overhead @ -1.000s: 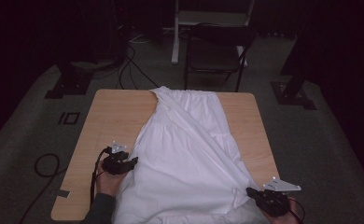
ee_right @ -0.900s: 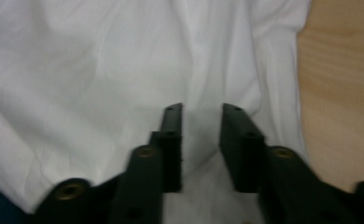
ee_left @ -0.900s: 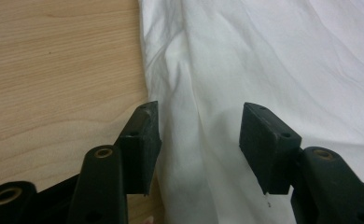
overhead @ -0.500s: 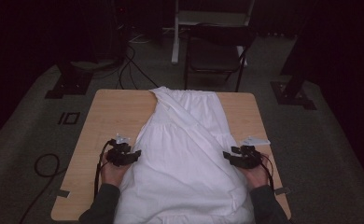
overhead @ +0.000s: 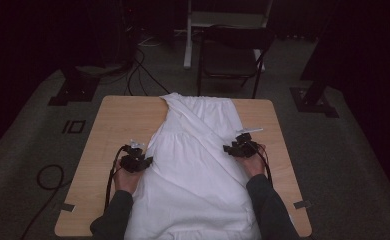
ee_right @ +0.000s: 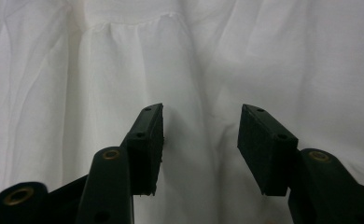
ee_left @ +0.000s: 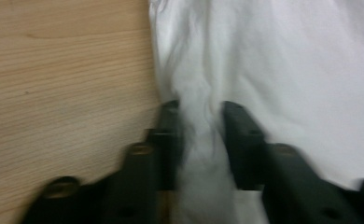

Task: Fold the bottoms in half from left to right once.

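Observation:
A white garment (overhead: 198,165) lies spread lengthwise down the middle of the wooden table (overhead: 118,120), with a diagonal fold running across it. My left gripper (overhead: 146,161) is at the cloth's left edge. In the left gripper view, the left gripper (ee_left: 201,126) has a bunched ridge of the garment (ee_left: 301,70) pinched between its jaws, next to bare wood (ee_left: 63,70). My right gripper (overhead: 228,148) rests at the cloth's right edge. In the right gripper view, the right gripper (ee_right: 201,135) stands open just above a gathered seam of the garment (ee_right: 124,56), with nothing between its jaws.
A dark folding chair (overhead: 233,55) stands beyond the table's far edge, beside a white frame leg (overhead: 188,35). Cables (overhead: 48,175) lie on the grey floor to the left. Bare wood flanks the cloth on both sides.
My right gripper has travelled from the garment's near right corner forward to the middle of its right edge. The left gripper crept slightly forward along the left edge.

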The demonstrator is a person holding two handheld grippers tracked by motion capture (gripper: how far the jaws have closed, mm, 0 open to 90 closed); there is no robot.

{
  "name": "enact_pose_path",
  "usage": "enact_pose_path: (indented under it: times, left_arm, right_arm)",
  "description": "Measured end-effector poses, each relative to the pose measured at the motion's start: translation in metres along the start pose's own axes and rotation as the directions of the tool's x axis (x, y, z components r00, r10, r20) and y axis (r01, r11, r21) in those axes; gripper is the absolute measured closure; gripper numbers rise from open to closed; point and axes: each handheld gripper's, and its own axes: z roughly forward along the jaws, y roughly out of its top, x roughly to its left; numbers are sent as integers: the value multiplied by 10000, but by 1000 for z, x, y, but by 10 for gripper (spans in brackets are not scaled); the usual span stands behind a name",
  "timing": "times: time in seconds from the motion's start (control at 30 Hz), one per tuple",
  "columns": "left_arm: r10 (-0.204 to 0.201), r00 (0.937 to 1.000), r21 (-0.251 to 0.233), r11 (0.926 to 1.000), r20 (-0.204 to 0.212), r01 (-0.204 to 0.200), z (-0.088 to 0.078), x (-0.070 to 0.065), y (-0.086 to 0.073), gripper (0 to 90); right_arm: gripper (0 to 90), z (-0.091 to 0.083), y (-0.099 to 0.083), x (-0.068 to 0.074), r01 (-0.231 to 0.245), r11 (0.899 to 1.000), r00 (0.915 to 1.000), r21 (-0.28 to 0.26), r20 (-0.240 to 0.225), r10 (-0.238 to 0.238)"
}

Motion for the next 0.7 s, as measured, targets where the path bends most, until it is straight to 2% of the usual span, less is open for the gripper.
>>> enact_pose_path:
  times: [0.03,0.07,0.13,0.2,0.27,0.3,0.4,0.47,0.5,0.57,0.6,0.63,0.7]
  left_arm:
    - [-39,9999,-31,10000,109,39,0,0,0,793]
    - [-14,10000,-64,10000,65,15,-1,-1,0,840]
    - [-36,10000,-249,9997,81,38,-5,-4,-1,858]
    - [-166,9993,-707,9973,321,188,-16,-8,-2,862]
    - [-285,9982,-1189,9923,524,346,-30,-12,-2,862]
    - [-229,9983,-1335,9906,542,299,-36,-15,-3,863]
    - [-20,9982,-1568,9876,598,114,-48,-25,-6,861]
    - [70,9985,-1552,9879,551,16,-50,-30,-12,854]
    - [114,9988,-1461,9893,472,-44,-48,-30,-15,851]
    - [77,9989,-1300,9915,456,-17,-46,-30,-18,843]
    - [-53,9988,-1171,9931,491,111,-42,-28,-23,844]
    - [-164,9986,-1113,9935,499,218,-41,-27,-24,844]
    - [-287,9983,-1025,9942,501,338,-39,-24,-27,852]
  right_arm:
    - [553,4,1,0,-23,9998,10000,173,17,22]
    - [659,7,2,0,-18,9994,10000,343,19,17]
    - [874,7,4,0,-29,9991,10000,420,-18,29]
    - [899,-5,7,2,-114,9999,9999,4,-115,114]
    - [900,-25,10,8,197,9975,9997,-682,-139,-207]
    - [900,-36,12,11,368,9938,9992,-1050,-116,-382]
    - [900,-73,14,12,501,9745,9987,-2189,116,-487]
    - [900,-93,11,6,188,9571,9996,-2891,246,-122]
    - [900,-99,9,1,10,9522,9997,-3054,233,64]
    - [900,-102,6,-4,-32,9539,9990,-3000,407,161]
    - [900,-96,-3,-14,26,9732,9971,-2300,745,149]
    - [900,-96,-3,-14,26,9732,9971,-2300,745,149]
    - [900,-89,-10,-21,-73,9810,9947,-1940,988,270]
